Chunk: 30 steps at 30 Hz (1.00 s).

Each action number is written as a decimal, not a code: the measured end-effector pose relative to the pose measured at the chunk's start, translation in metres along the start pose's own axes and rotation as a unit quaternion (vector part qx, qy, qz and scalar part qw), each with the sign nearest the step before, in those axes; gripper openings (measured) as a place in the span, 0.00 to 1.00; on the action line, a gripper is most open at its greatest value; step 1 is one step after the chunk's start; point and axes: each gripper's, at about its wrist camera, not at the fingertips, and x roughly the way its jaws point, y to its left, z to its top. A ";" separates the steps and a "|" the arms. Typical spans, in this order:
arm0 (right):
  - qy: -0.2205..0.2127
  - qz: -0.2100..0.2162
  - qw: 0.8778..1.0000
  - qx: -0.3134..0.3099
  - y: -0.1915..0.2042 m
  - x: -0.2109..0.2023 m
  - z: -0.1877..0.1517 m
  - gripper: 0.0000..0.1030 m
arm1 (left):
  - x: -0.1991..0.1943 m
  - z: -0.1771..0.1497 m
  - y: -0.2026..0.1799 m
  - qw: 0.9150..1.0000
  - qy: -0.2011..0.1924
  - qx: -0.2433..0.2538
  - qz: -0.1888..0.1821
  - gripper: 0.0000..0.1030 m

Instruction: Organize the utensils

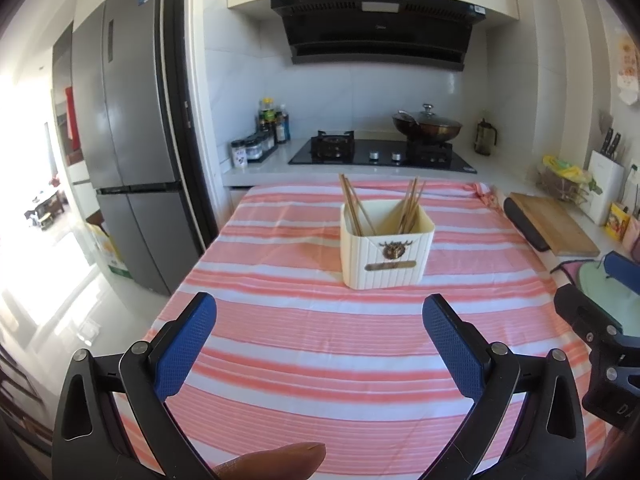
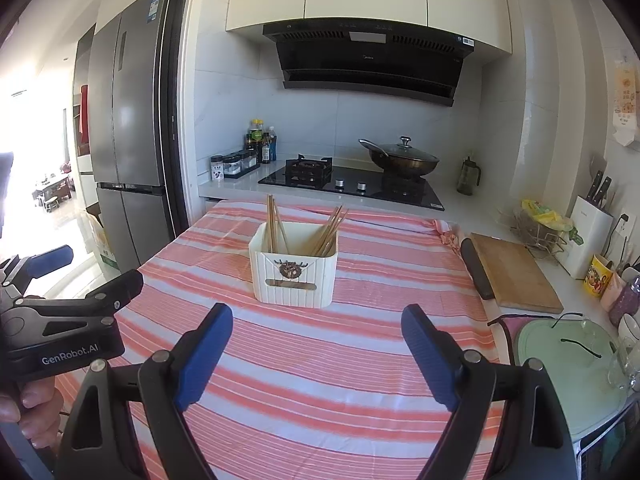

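A cream ribbed utensil holder [image 1: 387,249] [image 2: 294,270] stands on the pink striped cloth [image 1: 320,340] [image 2: 320,360]. Two bunches of wooden chopsticks [image 1: 354,204] [image 2: 276,226] lean inside it, one left, one right [image 1: 410,204] [image 2: 330,228]. My left gripper [image 1: 320,308] hovers over the cloth short of the holder, open and with nothing in it. My right gripper [image 2: 318,318] is likewise open with nothing in it, a little nearer the holder. Each gripper shows at the edge of the other's view, the right one [image 1: 592,320] and the left one [image 2: 80,292].
Behind the cloth runs a counter with a gas hob [image 1: 380,154], a lidded wok [image 1: 426,124] and bottles and spice jars [image 1: 260,136]. A wooden cutting board [image 1: 552,224], a knife block [image 1: 606,184] and a green board [image 2: 572,360] lie right. A fridge [image 1: 128,140] stands left.
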 end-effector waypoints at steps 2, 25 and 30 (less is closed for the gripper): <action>0.001 0.000 1.000 0.000 0.000 0.001 0.000 0.85 | -0.001 0.000 0.000 1.000 0.000 0.000 -0.001 1.00; 0.002 -0.003 1.000 -0.001 0.001 0.000 -0.003 0.85 | -0.003 -0.002 -0.003 1.000 0.001 0.004 -0.003 1.00; 0.005 -0.005 1.000 0.001 0.000 0.002 -0.006 0.85 | -0.001 -0.004 -0.007 1.000 0.003 0.012 -0.004 1.00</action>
